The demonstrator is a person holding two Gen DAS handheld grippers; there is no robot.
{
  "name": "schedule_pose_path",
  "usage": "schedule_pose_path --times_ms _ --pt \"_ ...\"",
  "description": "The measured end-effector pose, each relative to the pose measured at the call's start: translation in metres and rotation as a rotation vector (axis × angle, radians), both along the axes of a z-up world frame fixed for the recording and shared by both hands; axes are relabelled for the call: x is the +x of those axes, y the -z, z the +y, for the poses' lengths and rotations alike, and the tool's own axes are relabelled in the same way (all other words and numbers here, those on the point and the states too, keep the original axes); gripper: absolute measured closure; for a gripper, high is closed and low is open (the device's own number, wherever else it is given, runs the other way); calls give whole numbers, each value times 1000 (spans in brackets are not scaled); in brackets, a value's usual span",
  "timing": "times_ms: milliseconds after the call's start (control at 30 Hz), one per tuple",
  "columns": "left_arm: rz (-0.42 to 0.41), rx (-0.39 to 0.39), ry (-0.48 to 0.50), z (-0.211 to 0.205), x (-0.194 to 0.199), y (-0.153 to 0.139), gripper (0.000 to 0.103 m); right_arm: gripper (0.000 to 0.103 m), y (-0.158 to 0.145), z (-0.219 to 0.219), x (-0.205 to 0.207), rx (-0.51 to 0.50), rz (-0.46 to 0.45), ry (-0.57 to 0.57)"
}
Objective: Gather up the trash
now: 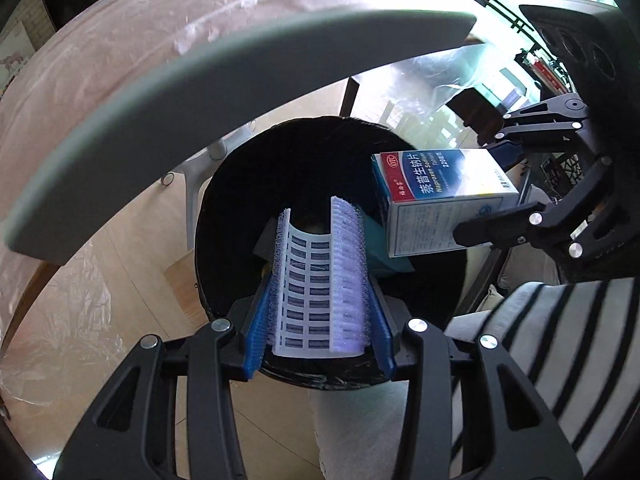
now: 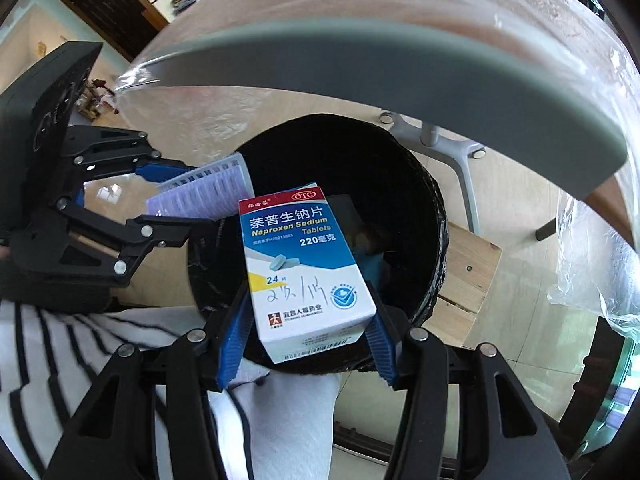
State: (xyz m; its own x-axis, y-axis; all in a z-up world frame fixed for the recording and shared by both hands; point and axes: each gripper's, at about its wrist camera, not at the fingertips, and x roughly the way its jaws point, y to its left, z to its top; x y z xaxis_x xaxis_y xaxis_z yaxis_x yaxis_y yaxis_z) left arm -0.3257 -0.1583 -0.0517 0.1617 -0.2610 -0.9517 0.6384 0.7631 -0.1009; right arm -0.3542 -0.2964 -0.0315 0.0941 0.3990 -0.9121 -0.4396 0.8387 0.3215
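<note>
Left tool (image 1: 318, 300): blue ribbed fingers (image 1: 256, 332) closed in on a curled blister strip (image 1: 320, 276), white with rows of blue print, its two clear bubbled edges bent upward against the finger pads; the strip lies lengthwise between the fingers, far end hanging over the open mouth of the black bin (image 1: 224, 200). Right tool (image 2: 308, 340): fingers clamped on the two long sides of a white-and-blue tablet box (image 2: 304, 272) marked "Naproxen Sodium Tablets", handwriting on its face, barcode end nearest the camera, far end reaching over the bin rim. Both items sit side by side above the bin, the box to the right of the strip, apart. Inside the bin, a teal item shows low down; the rest too dark to tell. Bin stands on a wooden board (image 2: 468, 280) on the floor. Beyond and above, the grey edge of the plastic-covered desk (image 1: 200, 80).
</note>
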Motion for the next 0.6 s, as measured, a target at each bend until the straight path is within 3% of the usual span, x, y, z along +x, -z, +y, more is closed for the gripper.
schedule_pose_path --times_ms 200,233,267,300,333,367,500,600 --pt "1 6 -17 0 5 10 55 50 14 1 5 -48 3 27" --pt "3 -3 -22 0 7 9 43 49 15 0 5 -48 5 35" --pt "6 -10 -25 2 7 9 29 40 16 -1 6 -42 9 40" --pt "4 -23 -29 2 7 7 25 33 17 -3 7 -35 19 51" --pt "8 -30 -28 2 8 6 24 24 18 -5 7 -30 26 64" --pt "16 -27 -29 2 8 6 24 22 19 -6 7 -20 33 73" --pt "73 -40 -34 7 9 1 24 21 8 -13 4 1 66 84" --pt "105 -89 -16 15 10 -22 24 20 -18 -19 3 69 106 32"
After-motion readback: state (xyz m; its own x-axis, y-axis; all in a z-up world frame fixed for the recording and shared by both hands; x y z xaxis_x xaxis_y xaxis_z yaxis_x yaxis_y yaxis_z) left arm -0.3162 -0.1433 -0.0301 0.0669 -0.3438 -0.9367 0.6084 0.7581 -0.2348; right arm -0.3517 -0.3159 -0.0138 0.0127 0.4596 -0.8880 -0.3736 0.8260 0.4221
